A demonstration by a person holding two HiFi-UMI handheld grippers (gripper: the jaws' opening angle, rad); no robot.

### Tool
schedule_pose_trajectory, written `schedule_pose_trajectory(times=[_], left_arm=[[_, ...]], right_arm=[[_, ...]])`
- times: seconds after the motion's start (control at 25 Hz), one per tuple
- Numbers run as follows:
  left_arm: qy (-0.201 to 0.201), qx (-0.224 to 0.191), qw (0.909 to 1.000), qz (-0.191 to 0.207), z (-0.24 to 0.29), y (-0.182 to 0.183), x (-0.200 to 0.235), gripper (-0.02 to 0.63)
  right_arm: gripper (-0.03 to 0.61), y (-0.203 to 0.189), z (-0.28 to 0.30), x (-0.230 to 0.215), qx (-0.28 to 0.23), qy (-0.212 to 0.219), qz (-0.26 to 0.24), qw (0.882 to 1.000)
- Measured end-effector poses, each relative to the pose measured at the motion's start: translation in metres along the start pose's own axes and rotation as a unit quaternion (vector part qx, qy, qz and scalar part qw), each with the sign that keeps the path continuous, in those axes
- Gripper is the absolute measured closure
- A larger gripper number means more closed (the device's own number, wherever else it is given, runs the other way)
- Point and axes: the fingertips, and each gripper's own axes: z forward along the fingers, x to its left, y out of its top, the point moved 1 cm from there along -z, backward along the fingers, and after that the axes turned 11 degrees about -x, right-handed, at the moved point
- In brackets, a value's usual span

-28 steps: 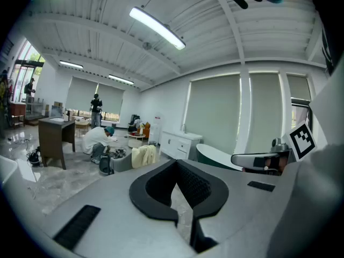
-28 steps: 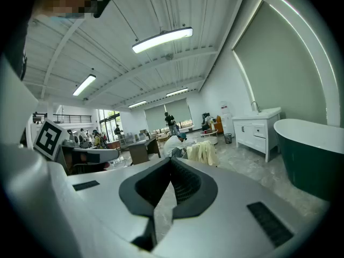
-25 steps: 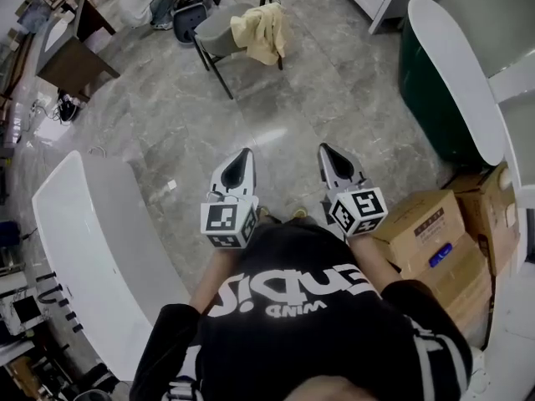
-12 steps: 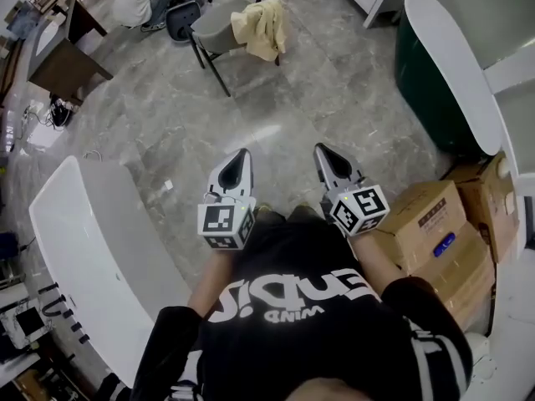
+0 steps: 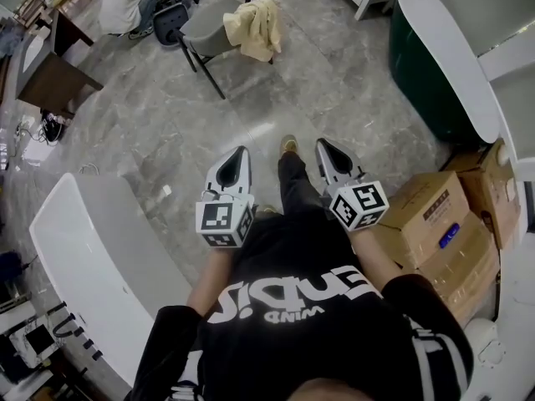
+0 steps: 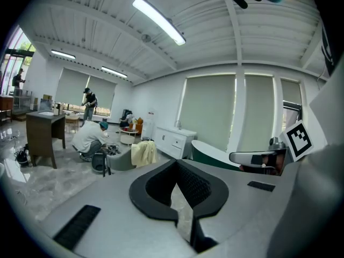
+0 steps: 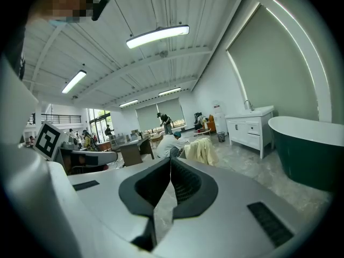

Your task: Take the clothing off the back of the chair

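Currently | pale yellow cloth garment [image 5: 257, 27] is draped on grey chair [image 5: 206, 32], 12 o'clock | left gripper [image 5: 242, 154], right gripper [image 5: 322, 146]: jaws are seen closed, empty

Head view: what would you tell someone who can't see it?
A person, mid-step on a grey floor, holds the left gripper and right gripper out front, jaws shut and empty. Ahead, a yellow garment hangs on a chair.
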Motion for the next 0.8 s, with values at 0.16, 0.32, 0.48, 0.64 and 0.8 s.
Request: schedule_pose_trajectory(times=[0.16, 0.32, 0.48, 0.64, 0.8], left_arm=[[-0.003, 0.002, 1.0000, 0.002, 0.027, -0.003, 0.011, 0.600], [0.000, 0.003, 1.0000, 0.000, 0.061, 0.001, 0.028, 0.600], [-0.002, 0.008, 1.0000, -0.001, 0.105, 0.005, 0.046, 0.600], [-0.004, 0.013, 0.9999, -0.001, 0.155, 0.012, 0.065, 0.600], [-0.009, 0.018, 0.9998, -0.001, 0.214, 0.025, 0.079, 0.600]], right_arm=[[0.564, 0.000, 0.024, -0.016, -0.007, -0.002, 0.001, 1.000], [0.565, 0.003, 0.060, -0.031, -0.012, -0.001, 0.005, 1.000], [0.565, 0.004, 0.103, -0.055, -0.011, -0.001, 0.003, 1.000], [0.565, 0.009, 0.150, -0.083, -0.004, 0.002, 0.004, 1.000], [0.565, 0.022, 0.196, -0.116, 0.002, 0.010, 0.006, 1.000]])
